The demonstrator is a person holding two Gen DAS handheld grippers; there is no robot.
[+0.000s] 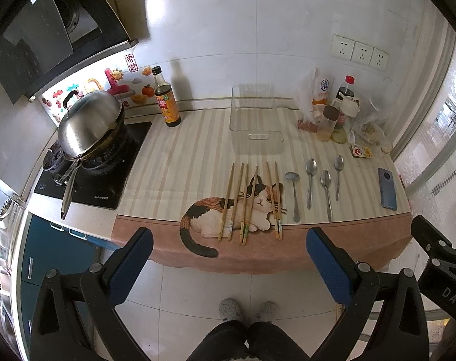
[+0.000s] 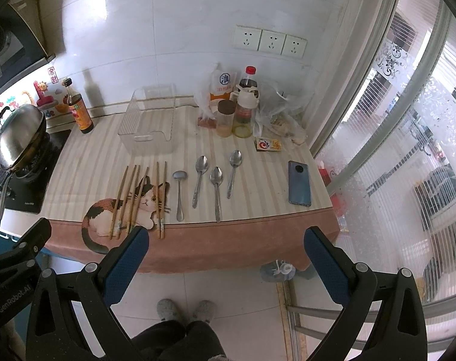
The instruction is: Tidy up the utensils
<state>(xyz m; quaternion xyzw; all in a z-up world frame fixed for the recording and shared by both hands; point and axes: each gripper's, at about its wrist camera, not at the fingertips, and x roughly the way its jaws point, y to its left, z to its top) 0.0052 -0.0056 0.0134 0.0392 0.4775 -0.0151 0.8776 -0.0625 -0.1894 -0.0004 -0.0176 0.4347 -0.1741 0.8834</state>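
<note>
chopsticks (image 1: 252, 201) lie on the cat-print cloth (image 1: 173, 156), four spoons (image 1: 316, 185) just at their 3 o'clock, clear bin (image 1: 255, 120) at 12; left gripper (image 1: 228, 258) and right gripper (image 2: 226, 255) spread, holding nothing, off the table's near edge

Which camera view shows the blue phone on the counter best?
The right wrist view: the blue phone lies nearer the middle there, its round camera ring clear. In the left wrist view the same phone sits near the right edge, narrower and more distorted.
</note>
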